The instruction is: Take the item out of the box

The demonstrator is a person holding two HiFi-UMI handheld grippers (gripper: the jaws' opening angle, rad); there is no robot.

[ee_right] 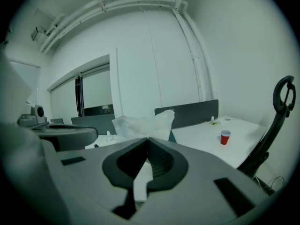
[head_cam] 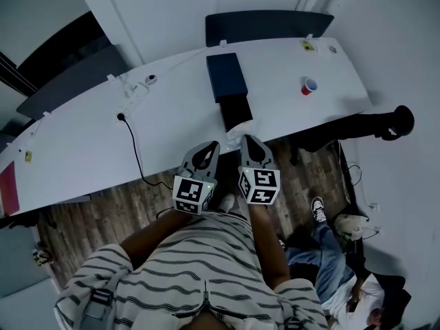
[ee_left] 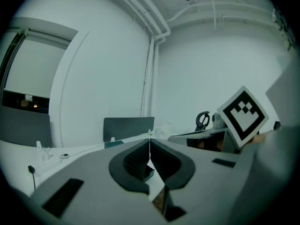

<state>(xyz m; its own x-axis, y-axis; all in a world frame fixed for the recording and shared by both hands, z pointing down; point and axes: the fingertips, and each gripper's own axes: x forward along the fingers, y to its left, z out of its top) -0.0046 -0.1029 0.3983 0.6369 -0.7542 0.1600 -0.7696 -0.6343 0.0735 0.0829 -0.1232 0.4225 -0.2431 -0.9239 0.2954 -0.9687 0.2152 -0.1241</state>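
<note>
- Right gripper (head_cam: 246, 139) jaws pressed together, pinching clear plastic bag (ee_right: 140, 124) at near edge of table (head_cam: 103, 150)
- Left gripper (head_cam: 213, 146) jaws together, empty
- Dark blue box (head_cam: 227, 76) on table, just beyond bag

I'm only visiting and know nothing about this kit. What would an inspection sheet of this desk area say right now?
Surface: long white table, mostly bare.
Job's things: dark box; clear bag at its near end.
Clutter: red cup toward the right end.
Grippers: left gripper and right gripper both have their fingers together, nothing seen between them. They are held near the table's front edge, and the bag shows just past the right one's tips.
Cables: black cable runs across the table and over its front edge.
Surroundings: wood floor, black chair, dark divider behind the table, person on the floor at right.
</note>
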